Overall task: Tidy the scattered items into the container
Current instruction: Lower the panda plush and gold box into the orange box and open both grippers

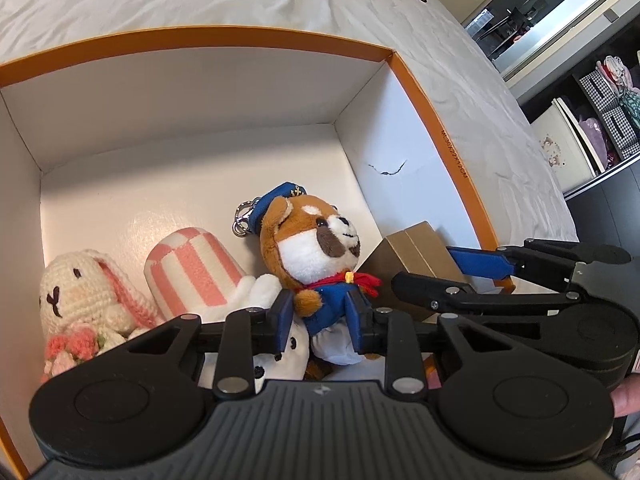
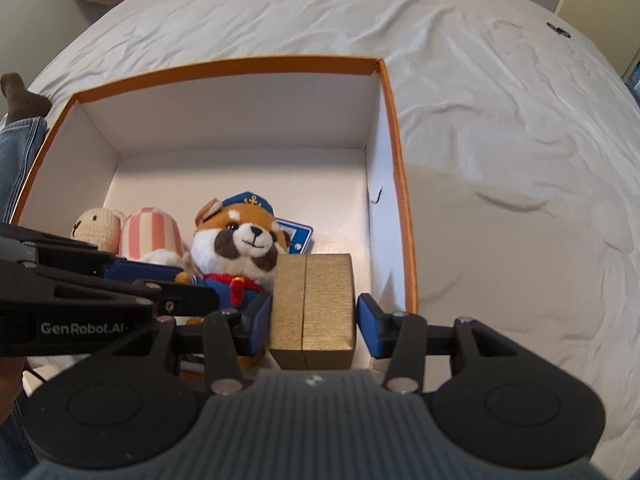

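My left gripper (image 1: 320, 316) has its jaws around the body of the sailor-dog plush (image 1: 316, 252), pads touching its blue jacket as far as I can tell, so I judge I am grasping it or just letting go. My right gripper (image 2: 314, 320) has its jaws spread to either side of the gold box (image 2: 312, 308), a sliver of gap at the 3 o'clock pad, so released. Both things sit inside the orange-rimmed container (image 2: 396, 160), the gold box at 3 o'clock of the dog. At 9 o'clock of the dog lie a pink-striped plush (image 1: 192, 264) and a crocheted bunny (image 1: 80, 288). The white bed (image 2: 500, 120) around the container shows only a small dark item (image 2: 558, 29) at 1 o'clock, too small to identify. I judge the tidying nearly done.
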Demonstrator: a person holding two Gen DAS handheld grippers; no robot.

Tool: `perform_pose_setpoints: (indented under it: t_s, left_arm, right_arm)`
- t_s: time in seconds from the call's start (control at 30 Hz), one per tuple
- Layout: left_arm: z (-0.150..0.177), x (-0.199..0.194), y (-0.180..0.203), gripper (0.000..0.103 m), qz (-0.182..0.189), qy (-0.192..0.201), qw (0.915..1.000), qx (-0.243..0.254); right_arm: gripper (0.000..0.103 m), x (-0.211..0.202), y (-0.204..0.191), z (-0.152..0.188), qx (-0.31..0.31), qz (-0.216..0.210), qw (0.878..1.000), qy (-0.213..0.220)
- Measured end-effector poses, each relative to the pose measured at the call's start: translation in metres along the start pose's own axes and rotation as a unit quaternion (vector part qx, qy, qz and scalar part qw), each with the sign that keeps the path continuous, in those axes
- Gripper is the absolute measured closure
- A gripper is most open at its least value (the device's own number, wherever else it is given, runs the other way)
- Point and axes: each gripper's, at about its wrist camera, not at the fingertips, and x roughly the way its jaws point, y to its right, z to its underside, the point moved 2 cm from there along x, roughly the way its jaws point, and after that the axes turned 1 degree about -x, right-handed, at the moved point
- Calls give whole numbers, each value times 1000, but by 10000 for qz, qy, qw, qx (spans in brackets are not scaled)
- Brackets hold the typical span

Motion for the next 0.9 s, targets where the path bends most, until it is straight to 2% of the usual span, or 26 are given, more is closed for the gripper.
perform_pose_setpoints:
  t_s: [0.17,0.33,0.37,0.43,0.57,0.77,0.9]
  left_arm:
    - [1,-1,-1,74,93,-8,9999,-71]
    - [7,7,-2,80,226,-208,9994,-144]
    - [8,9,-2,80,235,-232,9993,-163]
    - [11,11,-3,80,259,-265,9991,-197]
    - [14,10,-2,80,274,-226,9992,-174]
    - [19,-10,4,80,170,103,9998,89]
    - [26,-30,14,79,188,374,9986,327]
  right_arm:
    - [53,2,-5,1,-211,-72,9994,-249]
    - [53,2,-1,0,-109,-223,9989,-399]
    - [55,2,-1,0,-93,-275,9986,-433]
    - [68,5,2,0,46,-524,9971,-556]
    - [69,5,2,0,58,-473,9971,-590]
    - [67,-11,-3,5,-193,-219,9994,-205]
    - [67,-36,-3,15,-295,-229,9988,317]
